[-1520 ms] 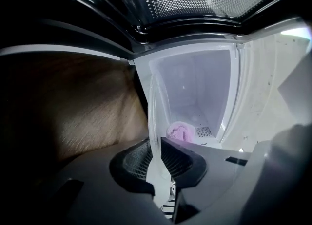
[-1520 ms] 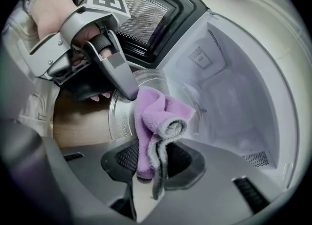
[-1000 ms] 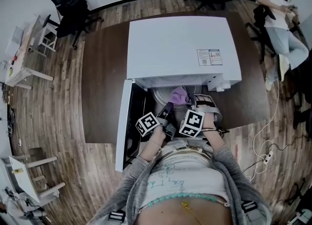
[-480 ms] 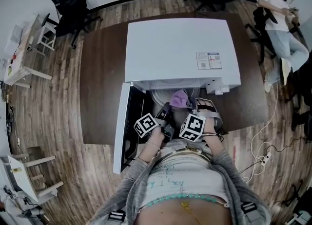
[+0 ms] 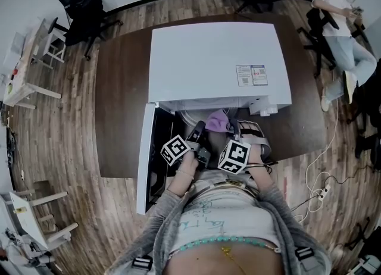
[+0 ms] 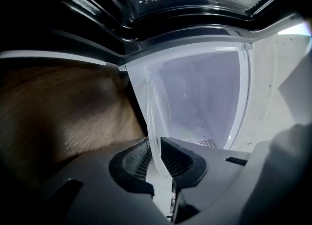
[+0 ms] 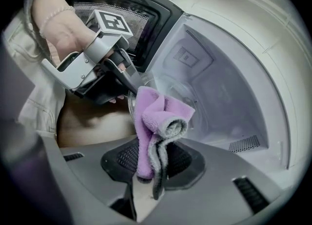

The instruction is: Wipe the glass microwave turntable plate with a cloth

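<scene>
Clamps left gripper (image 6: 157,157) on the rim of the plate (image 6: 195,97), held tilted at the microwave (image 5: 214,59) mouth. Pinches cloth (image 7: 156,117) in right gripper (image 7: 153,165), by the plate. Could slip from so thin a hold if wiped hard.

Clear smooth glass plate (image 6: 152,117), fuzzy cloth (image 7: 152,117)
</scene>
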Demonstrator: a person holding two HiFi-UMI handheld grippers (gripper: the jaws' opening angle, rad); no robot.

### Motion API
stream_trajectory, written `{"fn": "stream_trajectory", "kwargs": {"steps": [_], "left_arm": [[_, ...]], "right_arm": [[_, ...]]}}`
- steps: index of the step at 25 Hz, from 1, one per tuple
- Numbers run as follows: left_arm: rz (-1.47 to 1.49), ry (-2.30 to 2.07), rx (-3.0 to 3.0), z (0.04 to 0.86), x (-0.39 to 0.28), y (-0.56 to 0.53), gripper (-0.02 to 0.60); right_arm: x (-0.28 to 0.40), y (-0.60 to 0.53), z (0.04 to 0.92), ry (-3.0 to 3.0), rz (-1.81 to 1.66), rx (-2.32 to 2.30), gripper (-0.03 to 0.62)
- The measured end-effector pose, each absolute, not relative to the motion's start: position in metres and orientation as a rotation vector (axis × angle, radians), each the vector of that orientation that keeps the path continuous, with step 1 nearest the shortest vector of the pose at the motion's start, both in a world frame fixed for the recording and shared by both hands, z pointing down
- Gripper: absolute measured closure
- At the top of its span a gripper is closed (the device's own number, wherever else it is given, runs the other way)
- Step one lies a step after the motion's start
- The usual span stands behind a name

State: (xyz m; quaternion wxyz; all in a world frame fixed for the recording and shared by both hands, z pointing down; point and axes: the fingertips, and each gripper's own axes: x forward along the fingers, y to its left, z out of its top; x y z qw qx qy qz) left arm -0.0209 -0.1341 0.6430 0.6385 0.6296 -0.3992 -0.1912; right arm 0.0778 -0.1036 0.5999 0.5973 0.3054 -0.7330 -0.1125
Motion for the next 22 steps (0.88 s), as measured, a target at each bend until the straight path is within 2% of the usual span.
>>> {"fn": "stream_trajectory", "kwargs": {"steps": [22], "left_arm": [[-0.418, -0.892, 1.452, 0.631, -0.002, -0.179, 0.526]], "right_arm": [[0.095, -0.111, 0.595, -1.704, -0.199, 0.751, 0.474]]}}
